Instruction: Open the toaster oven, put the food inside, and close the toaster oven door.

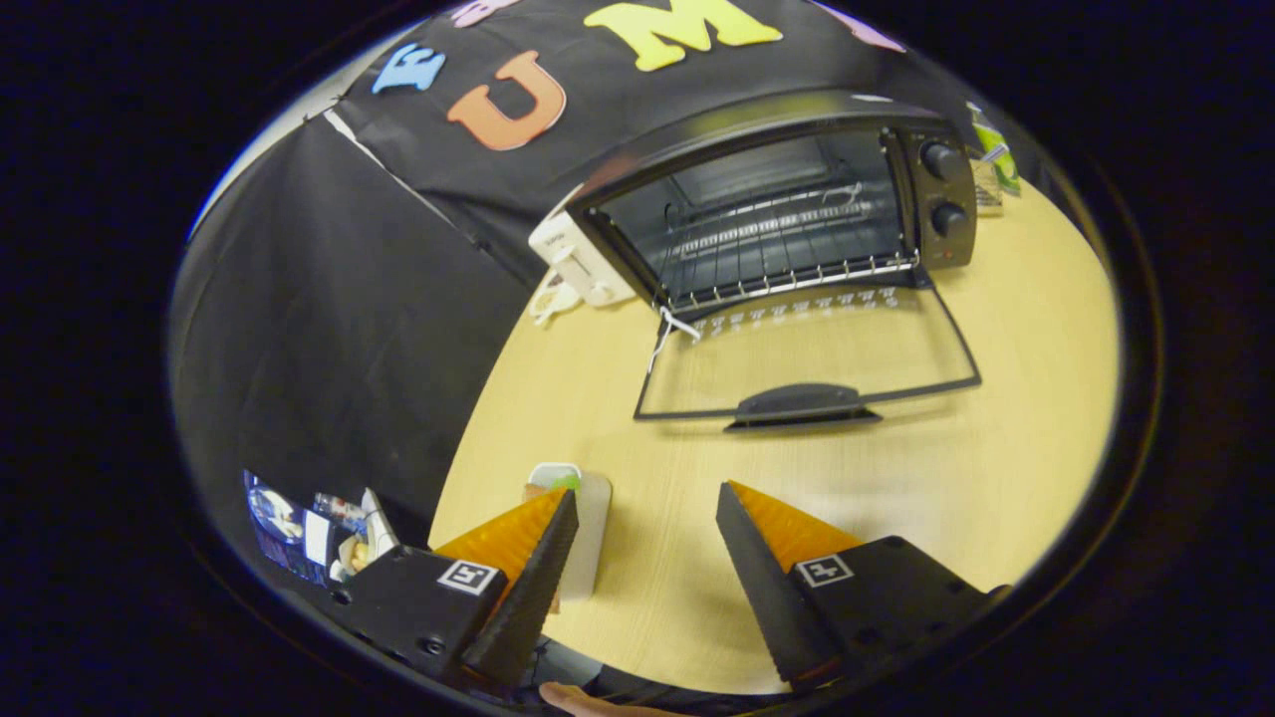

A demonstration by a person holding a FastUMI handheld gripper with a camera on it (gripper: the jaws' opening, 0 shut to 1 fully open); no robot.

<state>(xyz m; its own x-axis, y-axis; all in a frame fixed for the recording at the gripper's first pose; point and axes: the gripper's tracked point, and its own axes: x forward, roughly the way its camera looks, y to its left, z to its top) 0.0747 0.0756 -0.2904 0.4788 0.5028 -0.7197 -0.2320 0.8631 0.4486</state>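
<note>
A black toaster oven [797,199] stands at the far side of the wooden table [996,448]. Its glass door [807,363] lies folded down flat toward me, handle [802,403] nearest. Inside, the wire rack [787,254] is bare. My gripper [647,498] hovers over the table, well short of the door, open with nothing between its fingers. A white tray [588,528] with a bit of food [558,483] lies on the table, partly hidden behind the left finger [538,558].
A white appliance [578,264] sits left of the oven against the booth wall. Two knobs [941,189] are on the oven's right panel. Small packets [996,159] lie to the oven's right. Clutter [309,533] shows below the table's left edge.
</note>
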